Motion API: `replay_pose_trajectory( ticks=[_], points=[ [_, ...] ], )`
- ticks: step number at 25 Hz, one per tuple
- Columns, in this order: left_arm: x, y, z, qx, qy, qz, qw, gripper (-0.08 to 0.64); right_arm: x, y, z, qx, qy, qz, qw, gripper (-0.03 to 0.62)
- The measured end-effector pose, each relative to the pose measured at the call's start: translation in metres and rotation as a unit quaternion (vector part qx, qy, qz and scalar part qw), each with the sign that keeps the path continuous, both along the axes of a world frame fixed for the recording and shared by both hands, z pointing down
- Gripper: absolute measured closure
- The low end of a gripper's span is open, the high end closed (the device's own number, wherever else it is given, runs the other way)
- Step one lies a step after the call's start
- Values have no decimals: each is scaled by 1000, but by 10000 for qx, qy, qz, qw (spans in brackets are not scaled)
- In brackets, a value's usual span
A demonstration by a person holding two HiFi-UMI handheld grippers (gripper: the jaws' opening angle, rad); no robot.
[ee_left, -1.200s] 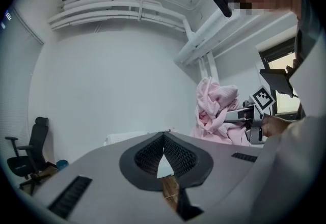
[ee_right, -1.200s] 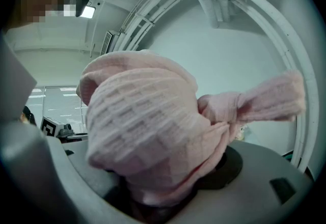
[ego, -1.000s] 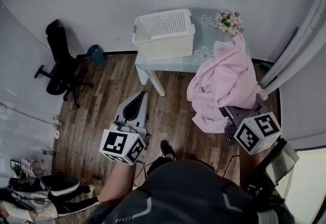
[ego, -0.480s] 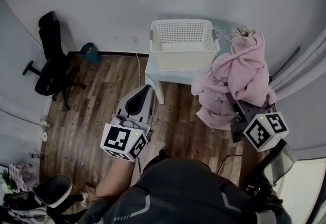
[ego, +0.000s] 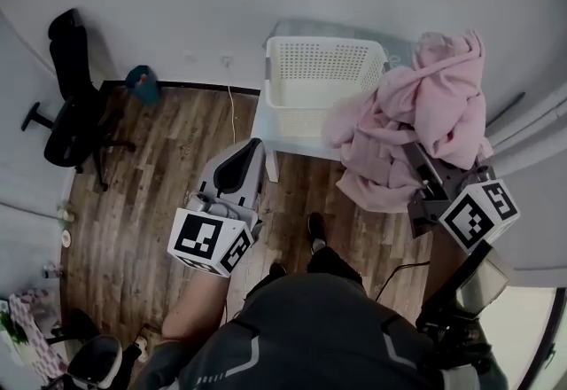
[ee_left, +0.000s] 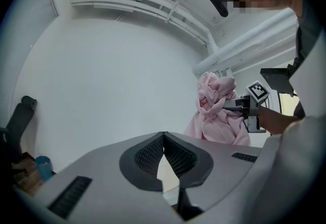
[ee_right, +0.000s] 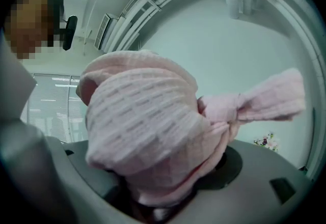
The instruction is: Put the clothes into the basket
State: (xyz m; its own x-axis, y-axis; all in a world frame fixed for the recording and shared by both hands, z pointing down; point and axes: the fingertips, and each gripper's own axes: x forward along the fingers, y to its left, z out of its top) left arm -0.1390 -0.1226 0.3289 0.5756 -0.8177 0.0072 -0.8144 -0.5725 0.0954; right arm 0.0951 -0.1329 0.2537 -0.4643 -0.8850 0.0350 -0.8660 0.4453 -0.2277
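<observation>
Nothing has gone into the basket [ego: 297,109] yet; its mesh floor looks bare from here. The pink garment [ego: 425,113] hangs bunched up just to the right of the basket, its nearest folds overlapping the basket's right rim in the head view, though I cannot tell whether cloth touches plastic. The right gripper [ego: 421,168] has its jaws clamped on a thick wad of that fabric, which fills its own view. The left gripper [ego: 241,162] sits well to the left of the basket and lower, jaws pressed together on nothing. I'd judge the pickup is finished; what is left is bringing the garment over the rim and letting go.
</observation>
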Motion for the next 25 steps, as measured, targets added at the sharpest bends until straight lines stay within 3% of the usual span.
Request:
replay_pose_trajectory(
  ticks=[6,11,13,25],
  points=[
    [2,-4,-6,238,-139,-105,9996,549,-2,-3,-4,273,-77,-248,9993,207],
    [41,-133,-26,142,-143,-475,9987,549,34,-140,-25,262,-56,-779,9966,207],
    [55,-163,-28,86,-191,-557,9982,549,47,-174,-32,280,-49,-955,9950,207],
    [61,-192,-33,-23,-470,-1019,9937,549,54,-229,-29,317,68,-1611,9864,207]
  ],
)
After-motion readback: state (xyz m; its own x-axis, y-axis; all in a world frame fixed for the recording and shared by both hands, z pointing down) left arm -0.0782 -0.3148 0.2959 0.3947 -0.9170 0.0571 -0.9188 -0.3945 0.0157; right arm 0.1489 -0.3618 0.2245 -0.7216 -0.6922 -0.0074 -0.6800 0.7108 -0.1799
